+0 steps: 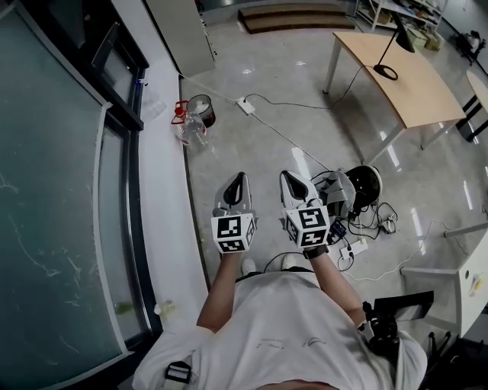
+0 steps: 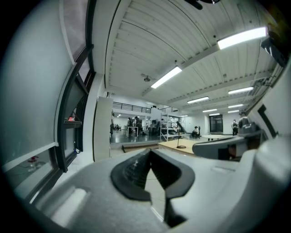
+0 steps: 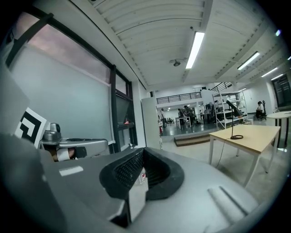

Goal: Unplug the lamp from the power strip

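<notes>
A black desk lamp stands on a light wooden table at the far right of the room. Its dark cable runs down across the floor to a white power strip. My left gripper and right gripper are held side by side in front of the person's chest, far short of the strip. Both are shut with nothing between the jaws. The right gripper view shows its closed pads and the lamp far off. The left gripper view shows its closed pads.
A clear bottle with a red cap and a dark round bin sit by the white window ledge. A heap of equipment and cables with another power strip lies right of the grippers. Wooden steps lie beyond.
</notes>
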`<state>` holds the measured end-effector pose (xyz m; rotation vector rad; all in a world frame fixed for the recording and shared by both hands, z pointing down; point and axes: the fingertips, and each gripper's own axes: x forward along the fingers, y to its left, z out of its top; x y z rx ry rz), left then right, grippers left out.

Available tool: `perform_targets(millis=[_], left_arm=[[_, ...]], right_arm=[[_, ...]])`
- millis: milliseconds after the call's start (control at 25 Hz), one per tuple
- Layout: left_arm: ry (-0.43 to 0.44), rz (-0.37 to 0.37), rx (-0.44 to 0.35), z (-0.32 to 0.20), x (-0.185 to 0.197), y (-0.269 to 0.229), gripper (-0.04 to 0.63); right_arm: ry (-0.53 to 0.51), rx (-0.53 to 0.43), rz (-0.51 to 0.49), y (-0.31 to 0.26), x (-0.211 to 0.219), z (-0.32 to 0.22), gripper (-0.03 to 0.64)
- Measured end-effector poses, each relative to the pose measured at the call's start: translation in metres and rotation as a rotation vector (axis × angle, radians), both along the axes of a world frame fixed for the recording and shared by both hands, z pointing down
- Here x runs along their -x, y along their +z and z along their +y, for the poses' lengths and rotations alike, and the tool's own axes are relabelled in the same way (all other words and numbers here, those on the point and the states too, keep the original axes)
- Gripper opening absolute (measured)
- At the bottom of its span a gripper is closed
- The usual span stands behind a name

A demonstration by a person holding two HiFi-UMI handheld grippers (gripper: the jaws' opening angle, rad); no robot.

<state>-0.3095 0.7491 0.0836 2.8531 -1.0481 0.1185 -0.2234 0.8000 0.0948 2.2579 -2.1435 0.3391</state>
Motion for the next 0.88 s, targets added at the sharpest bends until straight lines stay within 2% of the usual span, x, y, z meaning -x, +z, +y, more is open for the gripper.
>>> perform_targets(millis=[240, 400, 640, 880], left_arm=[[0.002, -0.035, 0.021, 0.016, -0.028, 0.010, -0.008], [-0.036, -0.025, -0.015, 0.023, -0.038, 0.003, -0.008], [-0.089, -0.040, -0.030, 0.027, -0.035, 0.008, -0.008], [-0.127, -0.035, -0.036, -0.005, -0.030, 0.011, -0.007]], right_arm=[[-0.008, 0.006, 0.018, 0.005, -0.020, 0.013, -0.002], [-0.028, -0.027, 0.022, -0.002, -0.032, 0.020, -0.002], [-0.056, -0.046, 0.007, -0.003, -0.036, 0.016, -0.002], [-0.069, -0.018, 0.004, 0.008, -0.032, -0.010, -0.001]])
